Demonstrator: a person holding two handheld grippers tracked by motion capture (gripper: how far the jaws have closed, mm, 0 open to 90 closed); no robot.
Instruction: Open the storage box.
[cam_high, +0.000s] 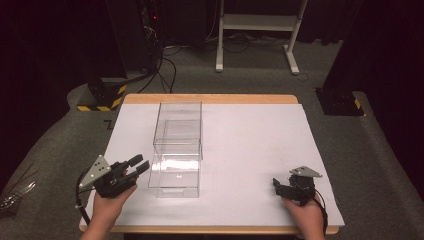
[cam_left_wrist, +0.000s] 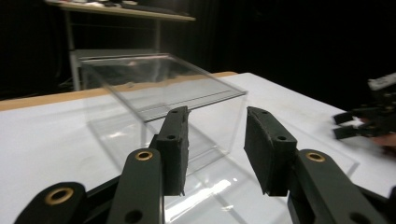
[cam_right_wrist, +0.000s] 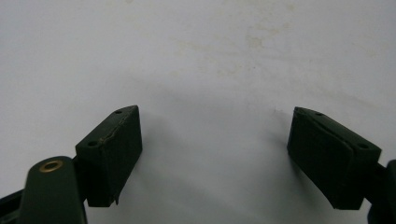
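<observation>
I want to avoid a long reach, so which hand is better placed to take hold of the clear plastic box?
Left. The left gripper sits open right beside the clear plastic box, aimed at it; the right gripper points at bare table farther away.

Left gripper (cam_left_wrist: 215, 149) jaws apart, just before clear box (cam_left_wrist: 159, 93).

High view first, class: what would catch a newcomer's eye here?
A clear plastic box stands left of centre on the white table, seemingly in two see-through sections, one behind the other. The left gripper sits open just beside its near end, pointing at it. The right gripper rests open near the front right corner.
</observation>
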